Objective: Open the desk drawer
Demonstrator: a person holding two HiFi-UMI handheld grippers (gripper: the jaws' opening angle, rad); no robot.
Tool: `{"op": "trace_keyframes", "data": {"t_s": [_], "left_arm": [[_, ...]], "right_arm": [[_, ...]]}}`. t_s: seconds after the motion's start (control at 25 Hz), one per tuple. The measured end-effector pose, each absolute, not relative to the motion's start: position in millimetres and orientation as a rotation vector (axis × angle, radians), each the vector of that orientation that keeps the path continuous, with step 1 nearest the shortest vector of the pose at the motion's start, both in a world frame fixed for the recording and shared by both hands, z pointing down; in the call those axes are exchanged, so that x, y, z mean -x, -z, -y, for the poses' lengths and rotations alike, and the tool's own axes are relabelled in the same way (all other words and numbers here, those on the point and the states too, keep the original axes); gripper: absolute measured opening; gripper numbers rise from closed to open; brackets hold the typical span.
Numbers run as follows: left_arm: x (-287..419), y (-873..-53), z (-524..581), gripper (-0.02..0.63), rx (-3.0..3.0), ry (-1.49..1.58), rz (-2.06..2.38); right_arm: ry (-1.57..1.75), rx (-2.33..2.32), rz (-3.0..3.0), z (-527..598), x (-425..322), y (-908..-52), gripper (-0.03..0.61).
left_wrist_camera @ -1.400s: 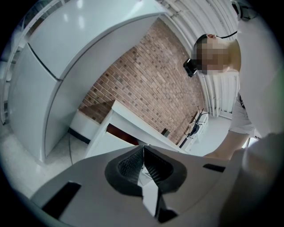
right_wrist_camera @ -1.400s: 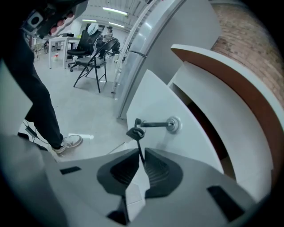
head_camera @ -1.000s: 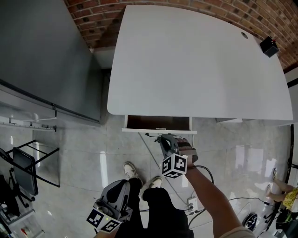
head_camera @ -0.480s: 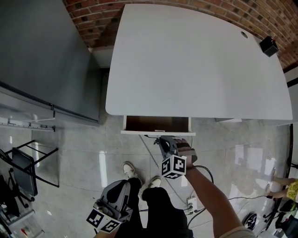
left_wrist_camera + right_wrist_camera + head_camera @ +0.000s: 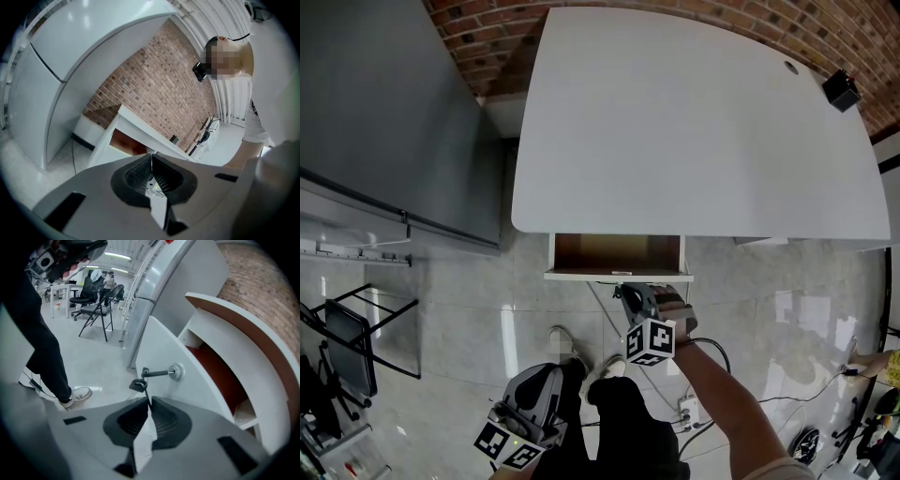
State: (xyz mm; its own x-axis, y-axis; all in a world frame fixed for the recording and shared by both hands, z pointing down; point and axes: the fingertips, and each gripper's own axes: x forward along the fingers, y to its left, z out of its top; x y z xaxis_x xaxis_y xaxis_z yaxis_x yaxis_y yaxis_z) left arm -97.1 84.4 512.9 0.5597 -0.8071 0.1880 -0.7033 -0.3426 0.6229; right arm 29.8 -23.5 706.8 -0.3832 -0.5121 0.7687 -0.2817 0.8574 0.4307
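The white desk (image 5: 694, 122) has a shallow drawer with a white front (image 5: 619, 275) pulled partly out, showing its brown inside (image 5: 617, 249). My right gripper (image 5: 628, 291) is just in front of that drawer. In the right gripper view a key (image 5: 157, 373) sticks out of the lock (image 5: 176, 372) in the drawer front (image 5: 164, 348). A small dark tag (image 5: 138, 384) hangs from the key on a thin ring, and my right gripper (image 5: 149, 404) is shut on that ring. My left gripper (image 5: 548, 370) hangs low by the person's legs, shut (image 5: 151, 159) and empty.
A tall grey cabinet (image 5: 384, 112) stands left of the desk, before a brick wall (image 5: 487, 47). A folding chair (image 5: 352, 342) is at far left. Cables and a power strip (image 5: 689, 408) lie on the tiled floor. A black box (image 5: 842, 92) sits beyond the desk's far right corner.
The drawer has slid further out from under the desk. My right gripper has drawn back toward the person with it. The left gripper has stayed put.
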Motion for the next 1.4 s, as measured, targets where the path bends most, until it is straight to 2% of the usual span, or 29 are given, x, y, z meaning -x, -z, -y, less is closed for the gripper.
{"op": "trace_keyframes", "data": {"t_s": [0.88,1.04,1.4], "left_arm": [[99,-512,-92,0.009,-2.084,0.18,1.225],[101,-505,-97,0.009,-2.08,0.163,1.224],[94,-474,-86,0.009,-2.105,0.165,1.22]], "right_arm": [[0.317,-0.645,1.973,18,-28,-716,0.032],[0.296,-0.646,1.98,13,-29,-710,0.094],[0.179,-0.686,1.982,-20,-45,-675,0.11]]}}
